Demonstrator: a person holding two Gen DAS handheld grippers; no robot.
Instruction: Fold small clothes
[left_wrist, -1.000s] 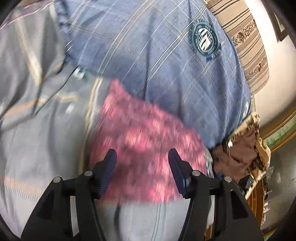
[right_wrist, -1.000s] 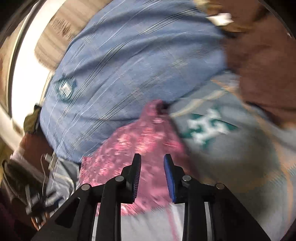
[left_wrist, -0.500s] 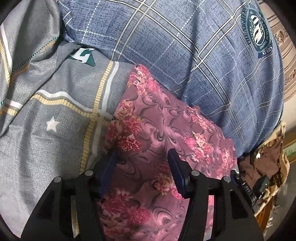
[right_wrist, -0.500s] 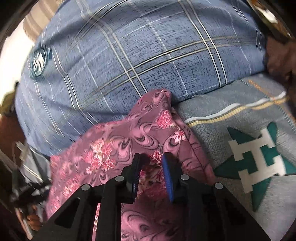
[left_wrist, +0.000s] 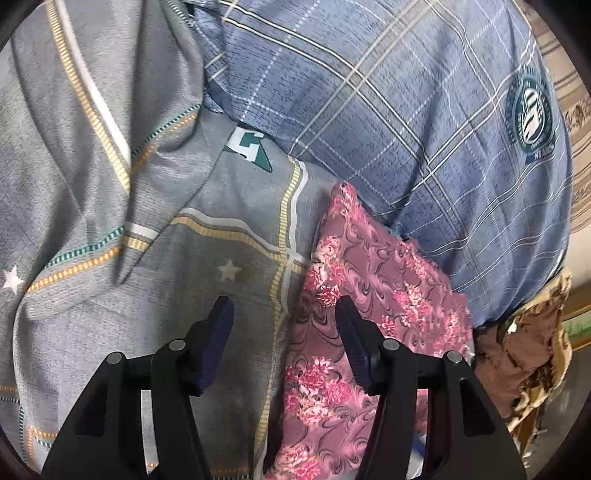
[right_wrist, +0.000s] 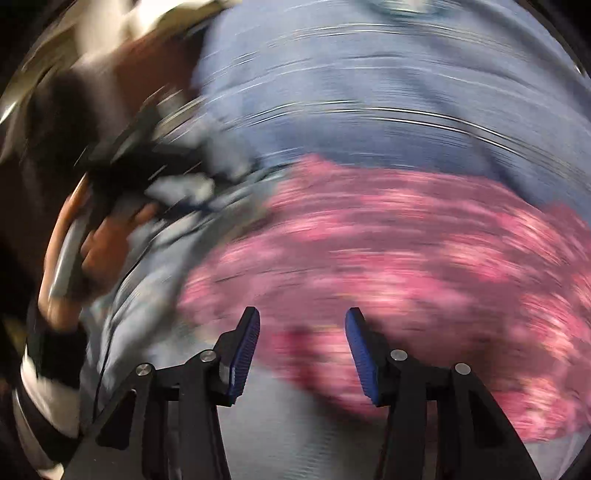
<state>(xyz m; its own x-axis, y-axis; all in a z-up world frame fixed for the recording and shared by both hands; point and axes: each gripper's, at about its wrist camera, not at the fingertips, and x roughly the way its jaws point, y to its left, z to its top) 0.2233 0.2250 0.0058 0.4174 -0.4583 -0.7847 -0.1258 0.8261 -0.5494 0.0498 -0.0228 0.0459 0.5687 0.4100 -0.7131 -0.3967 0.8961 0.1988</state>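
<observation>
Left gripper (left_wrist: 282, 314) fingers apart over grey sheet (left_wrist: 110, 221), pink cloth (left_wrist: 369, 288) beside blue pillow (left_wrist: 406, 110), right gripper (right_wrist: 302, 325) fingers apart above the blurred pink cloth (right_wrist: 406, 258)

Left wrist view sharp, evenly lit by soft daylight, brightest at the right edge; no glare. Soft shadows in the folds of the grey patterned bedsheet (left_wrist: 92, 177). Fisheye bends the blue plaid pillow (left_wrist: 406, 110) lines; black vignette in corners. Right wrist view heavily motion-blurred: pink floral folded cloth (right_wrist: 406, 251) smeared into streaks, left side dark, only the right claw (right_wrist: 302, 345) crisp.
</observation>
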